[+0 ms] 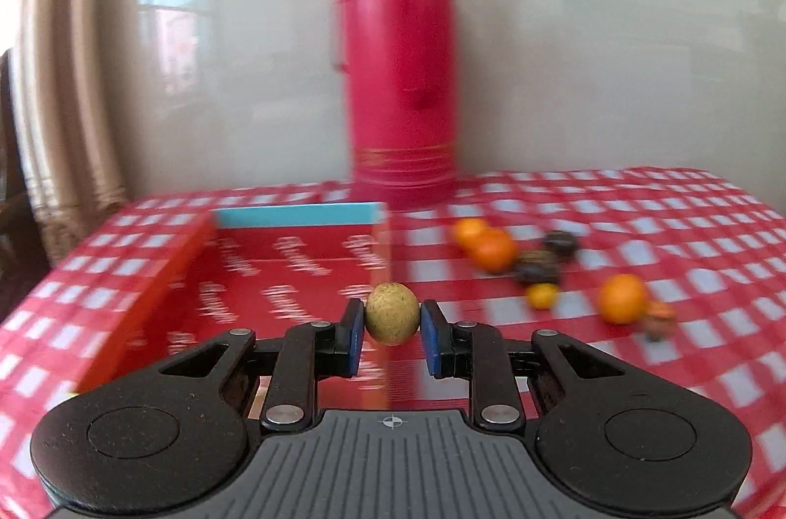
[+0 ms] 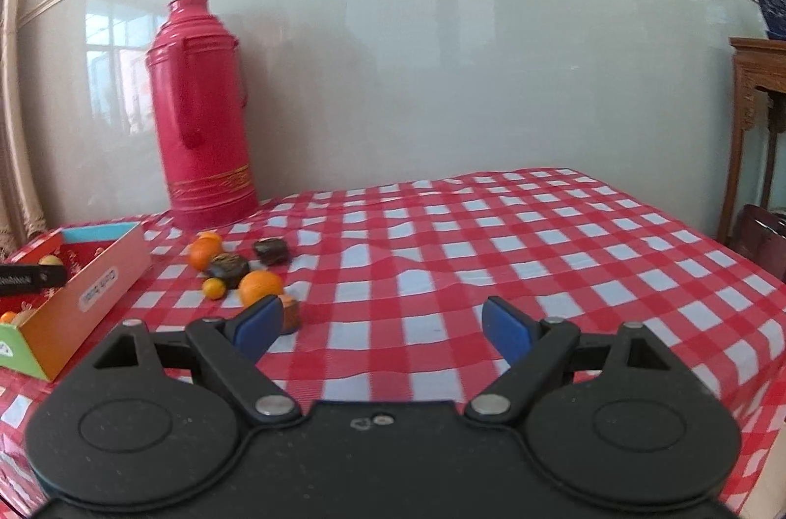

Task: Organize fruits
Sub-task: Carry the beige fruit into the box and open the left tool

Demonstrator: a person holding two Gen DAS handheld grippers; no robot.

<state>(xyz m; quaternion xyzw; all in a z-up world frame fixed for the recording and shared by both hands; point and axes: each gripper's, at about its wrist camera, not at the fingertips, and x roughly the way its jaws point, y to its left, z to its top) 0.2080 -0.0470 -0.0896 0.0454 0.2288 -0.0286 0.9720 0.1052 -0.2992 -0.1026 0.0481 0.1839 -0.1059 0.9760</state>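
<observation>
The left claw (image 1: pixel 392 325) is clamped on a small yellowish-green round fruit (image 1: pixel 391 313), its blue pads (image 1: pixel 354 337) pressed to either side, and holds it in the air over the open red box (image 1: pixel 294 273) at the left end of the desk (image 2: pixel 491 234), near the box's right wall. The left view is smeared by motion, so the fruit could be a small pear or a potato-like thing; I cannot tell which. The right claw (image 2: pixel 385 325) hangs wide apart with nothing between its pads, low over the red-and-white checked cloth. Just right of the box lies a loose cluster: several oranges (image 2: pixel 260 287), a tiny yellow citrus (image 2: pixel 214 288) and two dark lumpy fruits (image 2: pixel 227 265), touching or nearly so. In the right view a pale fruit (image 2: pixel 50 260) and an orange one (image 2: pixel 9 316) already sit inside the box. A tall red thermos (image 2: pixel 202 116) stands upright against the wall behind the cluster.
</observation>
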